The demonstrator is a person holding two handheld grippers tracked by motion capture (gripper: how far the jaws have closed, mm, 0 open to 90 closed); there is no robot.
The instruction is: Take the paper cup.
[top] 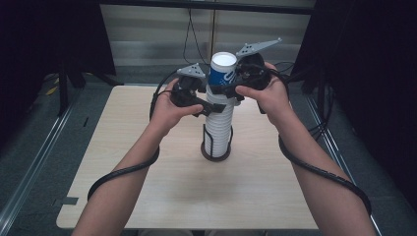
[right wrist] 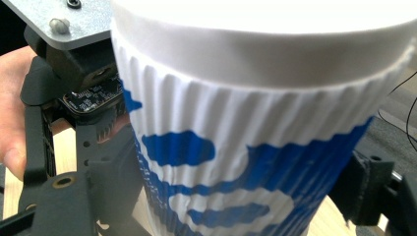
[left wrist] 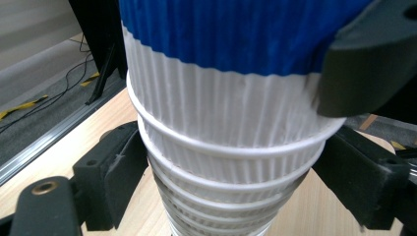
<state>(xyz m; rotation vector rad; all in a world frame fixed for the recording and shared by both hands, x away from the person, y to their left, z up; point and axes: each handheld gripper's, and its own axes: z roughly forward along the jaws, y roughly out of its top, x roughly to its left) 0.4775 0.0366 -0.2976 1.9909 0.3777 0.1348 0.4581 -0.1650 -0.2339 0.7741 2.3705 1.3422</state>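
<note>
Right gripper (top: 231,90) jaws clamp the blue-and-white ribbed paper cup (top: 222,73); left gripper (top: 215,106) jaws pinch the white ribbed cup stack (top: 219,129) below — a skewed pull may drag extra cups or topple it.

Black gripper (top: 212,105), grey triangular plate (top: 192,71), black cable (top: 123,172)

The light wooden tabletop (top: 147,187) sits on grey floor (top: 29,147), with a metal floor rail (top: 34,167) running along its left side. Beyond the tabletop's far edge a pale panelled wall (top: 157,34) stands, a black cable (top: 189,34) hanging down it. Dark curtains (top: 44,34) flank the tabletop left and right. Yellow tape (left wrist: 22,105) marks the floor left of the tabletop.
</note>
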